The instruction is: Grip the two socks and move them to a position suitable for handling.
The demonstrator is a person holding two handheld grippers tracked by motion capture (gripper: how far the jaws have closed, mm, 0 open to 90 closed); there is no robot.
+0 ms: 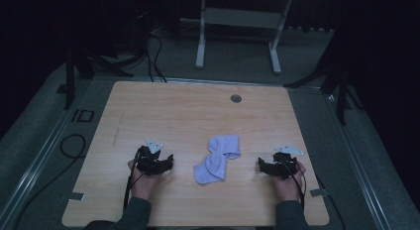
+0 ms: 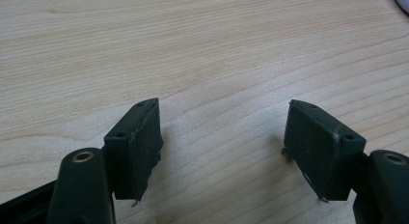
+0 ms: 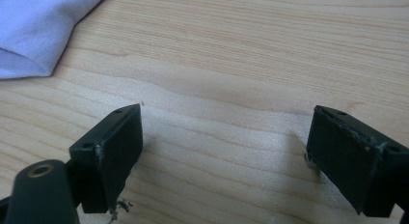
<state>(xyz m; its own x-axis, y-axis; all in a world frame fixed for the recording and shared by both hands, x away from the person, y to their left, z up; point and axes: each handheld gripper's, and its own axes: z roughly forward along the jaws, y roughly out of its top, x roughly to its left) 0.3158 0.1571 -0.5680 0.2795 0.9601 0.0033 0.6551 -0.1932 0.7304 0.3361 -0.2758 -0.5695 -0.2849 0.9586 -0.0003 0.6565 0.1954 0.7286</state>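
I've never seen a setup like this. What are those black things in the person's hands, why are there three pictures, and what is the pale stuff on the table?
No robot here: a person holds a hand-worked gripper in each hand, the left gripper and the right gripper. The wide picture comes from a camera above the wooden table. The other two come from small cameras riding on each gripper, looking along its two black jaws. Between the grippers lie two pale socks, partly overlapping; the right gripper view catches an edge of one. Both grippers stand open over bare wood and hold nothing.
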